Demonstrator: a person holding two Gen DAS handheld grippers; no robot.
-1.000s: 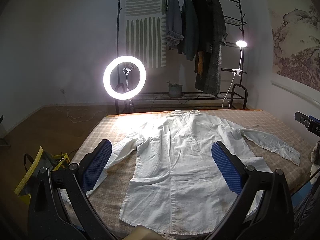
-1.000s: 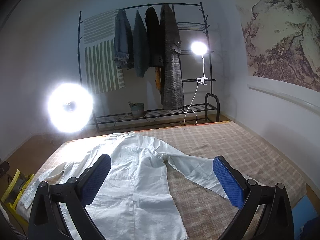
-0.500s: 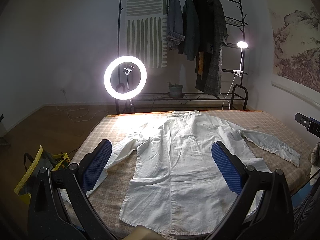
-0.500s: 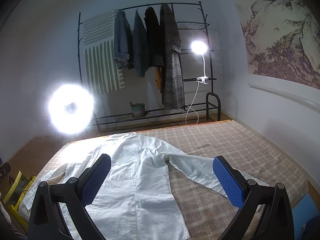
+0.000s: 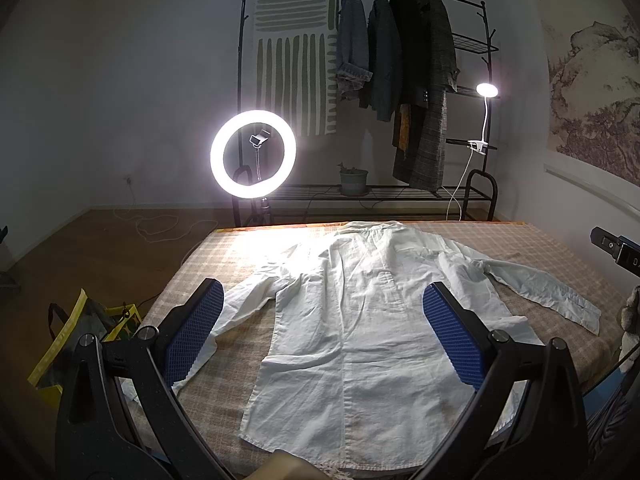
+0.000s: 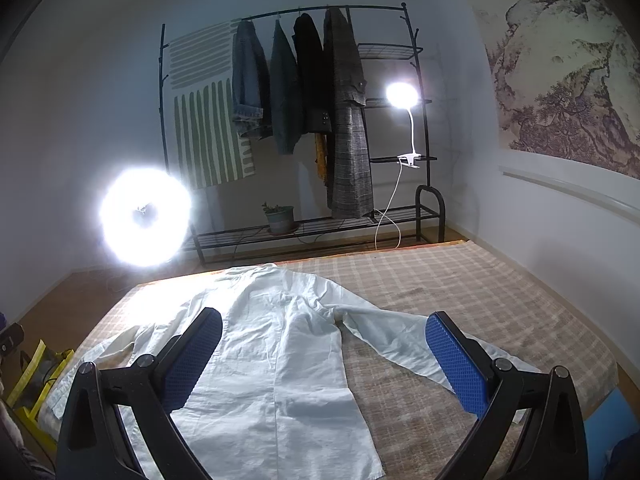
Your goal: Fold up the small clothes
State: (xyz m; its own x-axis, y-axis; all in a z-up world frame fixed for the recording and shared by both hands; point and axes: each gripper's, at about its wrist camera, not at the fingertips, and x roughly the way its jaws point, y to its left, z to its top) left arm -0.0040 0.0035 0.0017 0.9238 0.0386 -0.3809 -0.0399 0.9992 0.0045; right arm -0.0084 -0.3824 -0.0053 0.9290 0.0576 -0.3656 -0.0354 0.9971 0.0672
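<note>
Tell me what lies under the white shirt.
Under the white shirt lies a checked beige cover on the bed; it shows all round the spread body and both sleeves. The part beneath the cloth is covered, so anything there cannot be seen.

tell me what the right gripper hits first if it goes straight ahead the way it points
Probably the white long-sleeved shirt lying flat on the checked bed cover. The open right gripper hovers above it, tilted downward; depth is unclear.

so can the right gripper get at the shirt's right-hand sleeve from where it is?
Probably yes. The right gripper is open above the shirt, and the sleeve lies flat on the bed between its fingers with nothing on top.
</note>
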